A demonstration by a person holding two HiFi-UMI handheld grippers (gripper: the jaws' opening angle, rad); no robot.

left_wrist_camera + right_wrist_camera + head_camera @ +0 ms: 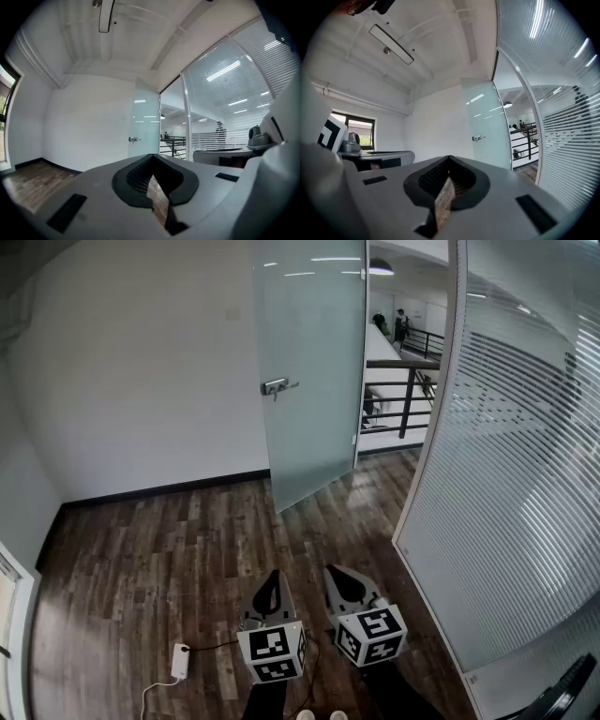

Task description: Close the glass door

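The frosted glass door stands swung open into the room, with a metal handle on its left edge. It is well ahead of both grippers, across the wooden floor. My left gripper and right gripper hover side by side low in the head view, both shut and holding nothing. In the left gripper view the door and its handle lie straight ahead beyond the jaws. The right gripper view has the door and handle up and to the right of the jaws.
A striped glass partition runs along the right side. A white wall closes the left and back. A white power strip with a cable lies on the floor by the left gripper. Beyond the doorway are a black railing and distant people.
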